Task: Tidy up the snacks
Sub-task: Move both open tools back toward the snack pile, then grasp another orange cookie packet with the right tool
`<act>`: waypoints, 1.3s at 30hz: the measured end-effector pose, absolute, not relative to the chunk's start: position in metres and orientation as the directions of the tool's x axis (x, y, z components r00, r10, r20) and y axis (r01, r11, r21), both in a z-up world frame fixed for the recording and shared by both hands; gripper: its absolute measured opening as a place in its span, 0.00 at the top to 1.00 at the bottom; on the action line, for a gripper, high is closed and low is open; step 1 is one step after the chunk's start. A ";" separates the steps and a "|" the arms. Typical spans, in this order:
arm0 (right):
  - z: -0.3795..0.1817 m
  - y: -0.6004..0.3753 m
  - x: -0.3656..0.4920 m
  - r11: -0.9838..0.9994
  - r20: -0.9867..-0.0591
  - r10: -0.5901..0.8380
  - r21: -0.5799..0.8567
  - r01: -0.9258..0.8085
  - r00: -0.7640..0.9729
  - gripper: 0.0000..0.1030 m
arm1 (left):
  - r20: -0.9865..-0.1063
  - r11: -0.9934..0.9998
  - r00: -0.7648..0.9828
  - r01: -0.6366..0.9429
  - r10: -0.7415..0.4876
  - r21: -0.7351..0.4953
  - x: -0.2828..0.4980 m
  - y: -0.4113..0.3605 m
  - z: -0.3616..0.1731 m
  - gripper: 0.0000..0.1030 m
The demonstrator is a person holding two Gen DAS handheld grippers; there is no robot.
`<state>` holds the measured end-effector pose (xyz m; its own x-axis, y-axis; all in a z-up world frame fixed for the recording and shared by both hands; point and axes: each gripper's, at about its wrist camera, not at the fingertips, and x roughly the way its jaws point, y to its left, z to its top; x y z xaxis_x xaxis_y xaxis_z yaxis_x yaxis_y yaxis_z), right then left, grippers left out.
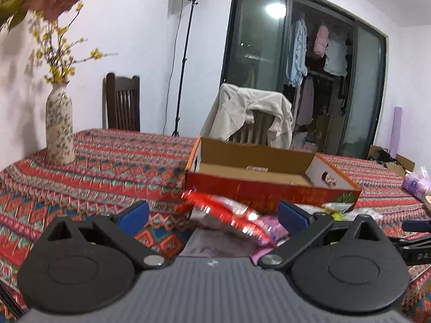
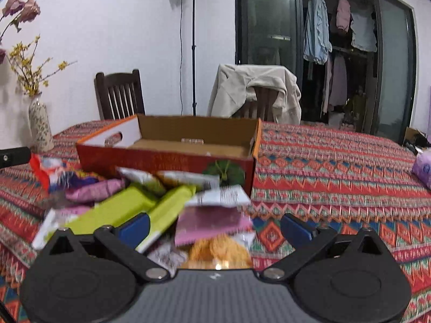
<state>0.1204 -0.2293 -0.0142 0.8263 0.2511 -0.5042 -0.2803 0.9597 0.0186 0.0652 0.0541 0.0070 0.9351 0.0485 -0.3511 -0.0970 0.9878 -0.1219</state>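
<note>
A pile of snack packets lies on the patterned tablecloth in front of an open red cardboard box (image 2: 161, 161), which looks nearly empty inside. My right gripper (image 2: 215, 227) is open, low over the pile, with a pink packet (image 2: 212, 222) and an orange snack bag (image 2: 218, 250) between its fingers. Two green packets (image 2: 121, 210) lie to the left. My left gripper (image 1: 214, 212) is open too, with a blurred red packet (image 1: 229, 212) between its blue fingertips (image 1: 137, 212). The box (image 1: 269, 188) stands just behind it.
A flowered vase (image 1: 59, 126) with yellow sprigs stands at the far left of the table. Two chairs, one draped with a beige jacket (image 2: 256, 91), sit behind the table. A purple bag (image 2: 423, 169) lies at the right edge. A lamp stand rises behind.
</note>
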 end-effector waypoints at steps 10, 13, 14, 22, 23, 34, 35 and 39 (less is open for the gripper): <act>-0.027 -0.239 0.119 0.969 -0.551 0.215 0.020 -0.245 0.806 0.00 | -0.358 0.984 0.932 -0.117 0.063 -0.133 0.067 0.060 -0.007 0.00; -0.026 -0.240 0.124 0.968 -0.559 0.215 0.017 -0.249 0.800 0.00 | -0.358 0.984 0.932 -0.119 0.063 -0.136 0.067 0.059 -0.009 0.00; -0.026 -0.239 0.126 0.968 -0.563 0.214 0.014 -0.250 0.798 0.00 | -0.357 0.983 0.932 -0.117 0.061 -0.140 0.068 0.060 -0.010 0.00; -0.030 -0.224 0.148 0.961 -0.603 0.212 -0.015 -0.277 0.769 0.02 | -0.367 0.979 0.929 -0.124 0.057 -0.159 0.071 0.063 -0.013 0.00; -0.031 -0.221 0.151 0.960 -0.610 0.206 -0.025 -0.278 0.765 0.03 | -0.368 0.979 0.928 -0.123 0.056 -0.160 0.071 0.063 -0.013 0.00; -0.033 -0.236 0.144 0.951 -0.621 0.288 0.096 -0.294 0.729 0.50 | -0.383 0.976 0.922 -0.128 0.052 -0.175 0.075 0.065 -0.015 0.00; -0.033 -0.237 0.143 0.952 -0.616 0.290 0.103 -0.290 0.733 0.52 | -0.385 0.976 0.921 -0.132 0.055 -0.175 0.075 0.065 -0.015 0.00; -0.031 -0.243 0.134 0.956 -0.593 0.283 0.111 -0.272 0.754 0.54 | -0.394 0.975 0.917 -0.139 0.059 -0.175 0.077 0.066 -0.016 0.00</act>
